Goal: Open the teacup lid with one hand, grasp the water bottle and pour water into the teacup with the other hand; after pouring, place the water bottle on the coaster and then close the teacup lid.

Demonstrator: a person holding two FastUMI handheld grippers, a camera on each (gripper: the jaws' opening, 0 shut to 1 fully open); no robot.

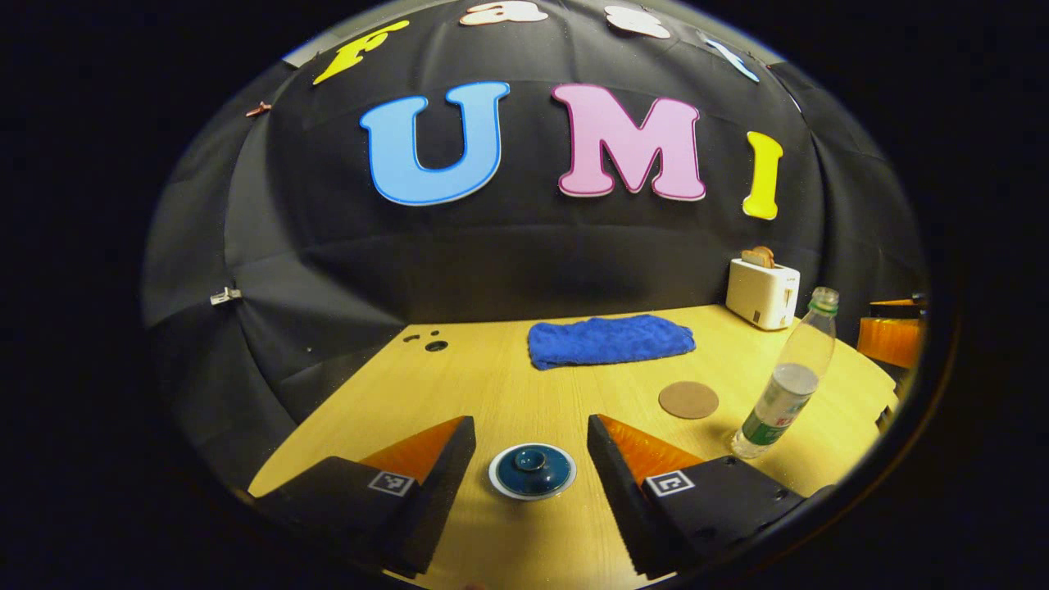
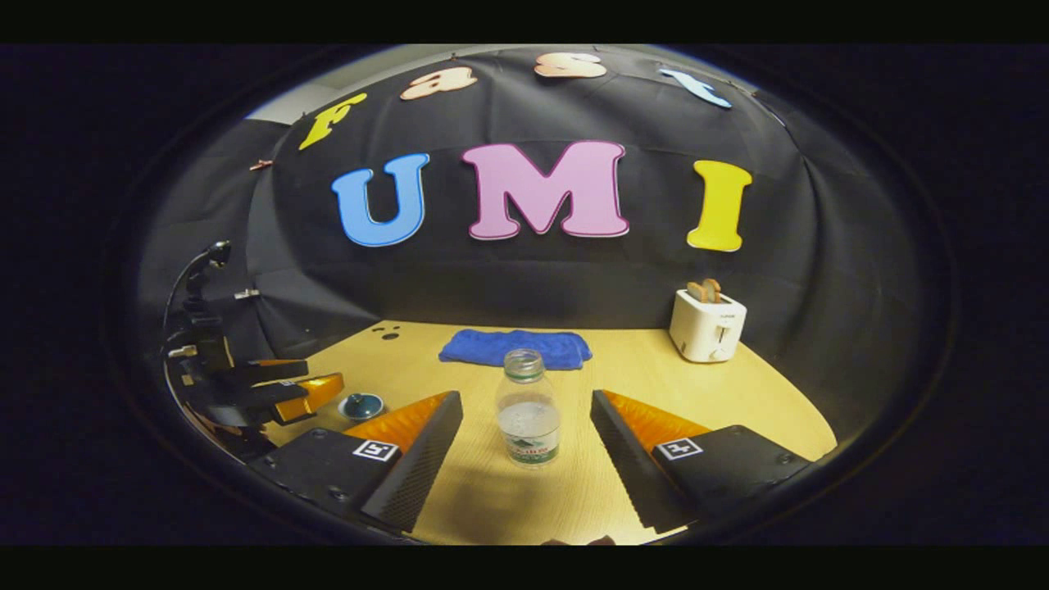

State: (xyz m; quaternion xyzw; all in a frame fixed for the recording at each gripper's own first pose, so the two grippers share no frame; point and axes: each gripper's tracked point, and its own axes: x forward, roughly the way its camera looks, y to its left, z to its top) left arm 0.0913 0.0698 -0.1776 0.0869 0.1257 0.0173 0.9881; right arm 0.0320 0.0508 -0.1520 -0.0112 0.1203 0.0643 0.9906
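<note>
Right now you are holding the left gripper low over the wooden table, its two fingers spread wide and pointing forward toward the back wall. The teacup lid, a dark blue disc with a knob and a pale rim, is sitting in the gap between them (neither finger is touching it, and the cup beneath is hidden by the lid from this angle). Beyond the lid, a round brown coaster is lying flat, and just to its right the water bottle is standing with its cap off, apart from the coaster. In the left gripper view the bottle is appearing tilted; that view curves near its edge, so you cannot trust the lean.

You are keeping the right gripper level and low as well, its fingers parted and released. In the right gripper view the bottle is standing upright between them, slightly farther out than the fingertips, with clear table on both sides of it. Off to the left in that view your other gripper is hovering beside the lid.

A folded blue towel is lying near the back edge, and a white toaster with bread in its slots is standing at the far right corner.
</note>
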